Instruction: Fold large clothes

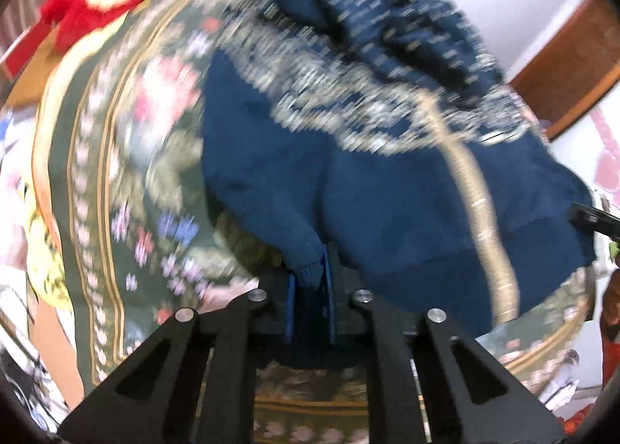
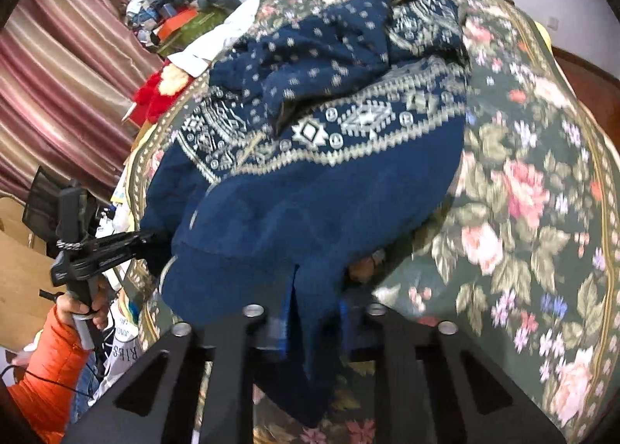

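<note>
Nearest the lens, the left gripper (image 1: 310, 281) was clamped on a bunched hem of the navy garment (image 1: 348, 188), blue pads pressed against the fold. The right gripper (image 2: 314, 312) likewise pinched a hanging flap of the same garment (image 2: 310, 188), cloth draping down between its fingers. The garment lay heaped on the green floral bedspread (image 2: 523, 211), its patterned white band (image 2: 348, 126) crossing the middle and its near hem lifted at both gripped points. Open bedspread showed to the garment's right in the right wrist view. On the far side, a red cloth (image 2: 155, 95) and clutter sat near a striped curtain (image 2: 58, 76). The left wrist view was motion-blurred.
</note>
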